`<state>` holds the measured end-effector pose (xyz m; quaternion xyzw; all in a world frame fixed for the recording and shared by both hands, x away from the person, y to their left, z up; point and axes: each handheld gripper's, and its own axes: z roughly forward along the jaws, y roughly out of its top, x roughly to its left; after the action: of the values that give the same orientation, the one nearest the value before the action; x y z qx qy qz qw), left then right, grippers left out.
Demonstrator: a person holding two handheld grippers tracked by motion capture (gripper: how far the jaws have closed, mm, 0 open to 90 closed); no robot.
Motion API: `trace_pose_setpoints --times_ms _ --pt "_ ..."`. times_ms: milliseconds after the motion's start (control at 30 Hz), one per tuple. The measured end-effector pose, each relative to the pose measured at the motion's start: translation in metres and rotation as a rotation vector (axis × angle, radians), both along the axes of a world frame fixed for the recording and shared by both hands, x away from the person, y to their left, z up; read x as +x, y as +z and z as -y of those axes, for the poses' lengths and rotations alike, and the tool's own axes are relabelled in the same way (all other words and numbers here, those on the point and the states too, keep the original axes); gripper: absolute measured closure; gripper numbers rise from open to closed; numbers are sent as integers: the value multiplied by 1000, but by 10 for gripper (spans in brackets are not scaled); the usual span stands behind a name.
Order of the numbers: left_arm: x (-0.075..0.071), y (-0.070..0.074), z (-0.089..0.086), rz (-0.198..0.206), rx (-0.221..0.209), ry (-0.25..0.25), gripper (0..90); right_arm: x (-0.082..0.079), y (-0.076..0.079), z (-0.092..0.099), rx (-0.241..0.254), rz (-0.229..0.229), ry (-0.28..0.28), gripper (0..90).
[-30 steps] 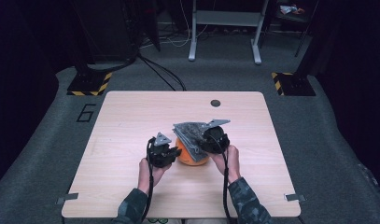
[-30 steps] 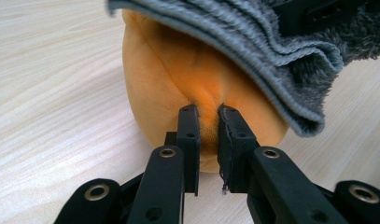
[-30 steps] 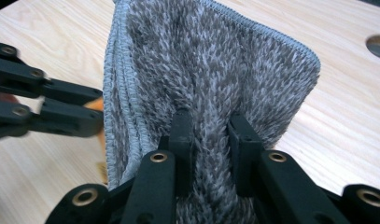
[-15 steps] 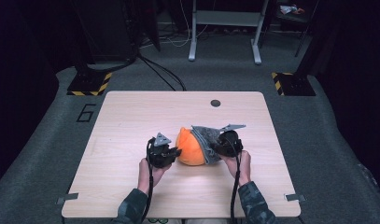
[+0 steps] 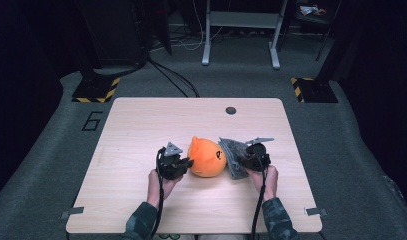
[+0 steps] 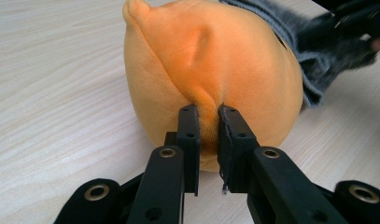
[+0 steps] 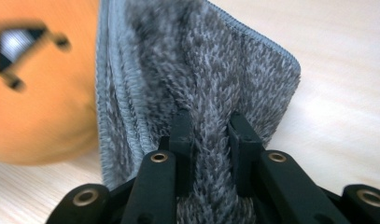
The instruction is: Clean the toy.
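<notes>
Left gripper [image 6: 207, 122]: jaws pinched on a fold of the orange plush [image 6: 211, 70], same spot as a second ago.
Right gripper [image 7: 211, 135]: clamped on the grey cloth [image 7: 197, 88].
Change: cloth now pulled off the plush, to its right.
Plush: mid-table [image 5: 141, 125], uncovered.

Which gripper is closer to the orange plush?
Left. The left gripper pinches a fold of the orange plush. The right gripper clamps the grey cloth beside it.
</notes>
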<state>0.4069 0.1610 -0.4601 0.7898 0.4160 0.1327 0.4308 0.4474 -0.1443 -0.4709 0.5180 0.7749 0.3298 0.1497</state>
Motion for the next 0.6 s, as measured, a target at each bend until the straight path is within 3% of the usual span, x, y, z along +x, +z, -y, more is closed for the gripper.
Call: trace_pose_setpoints --times_ms 133,233,300,433,600 --pt "0 0 0 1 -5 4 796 -7 31 2 32 78 25 748" --pt "0 -1 0 2 -4 4 795 -12 49 -9 64 115 66 748" --pt "0 0 -1 2 1 1 794 -15 54 -23 59 125 105 748" --pt "1 -1 -1 -3 -1 4 789 -12 45 -51 9 94 179 748" --pt "2 -2 -4 -3 1 -1 734 -7 30 -62 -15 76 162 750"
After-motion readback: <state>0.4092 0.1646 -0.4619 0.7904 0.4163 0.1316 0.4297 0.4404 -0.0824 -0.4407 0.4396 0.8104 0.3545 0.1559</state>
